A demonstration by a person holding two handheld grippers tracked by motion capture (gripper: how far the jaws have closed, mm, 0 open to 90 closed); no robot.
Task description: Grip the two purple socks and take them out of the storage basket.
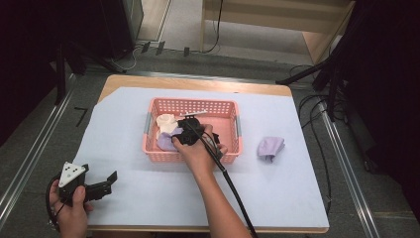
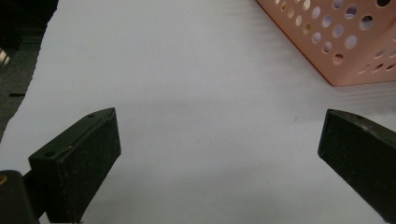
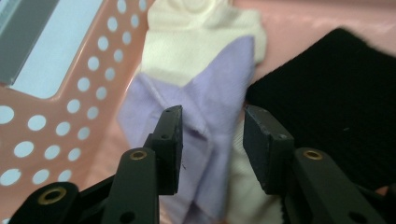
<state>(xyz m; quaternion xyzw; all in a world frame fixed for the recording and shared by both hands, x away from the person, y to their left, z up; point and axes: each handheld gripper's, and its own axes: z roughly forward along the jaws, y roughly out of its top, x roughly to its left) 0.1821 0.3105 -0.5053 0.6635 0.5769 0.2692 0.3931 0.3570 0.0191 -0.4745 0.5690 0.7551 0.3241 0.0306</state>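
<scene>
**Right gripper over the purple cloth in the basket**

Nearest, the left gripper rests low at the table's near left corner, its jaws spread wide over bare white sheet with nothing between them. Farther in, the right gripper reaches down into the pink basket. Its jaws stand half apart, straddling a raised fold of the purple cloth; whether the pads press it I cannot tell. That cloth lies in the basket's left part, over a cream cloth, with a black cloth just beside. Right of the basket, a second purple cloth lies apart on the sheet.
</scene>
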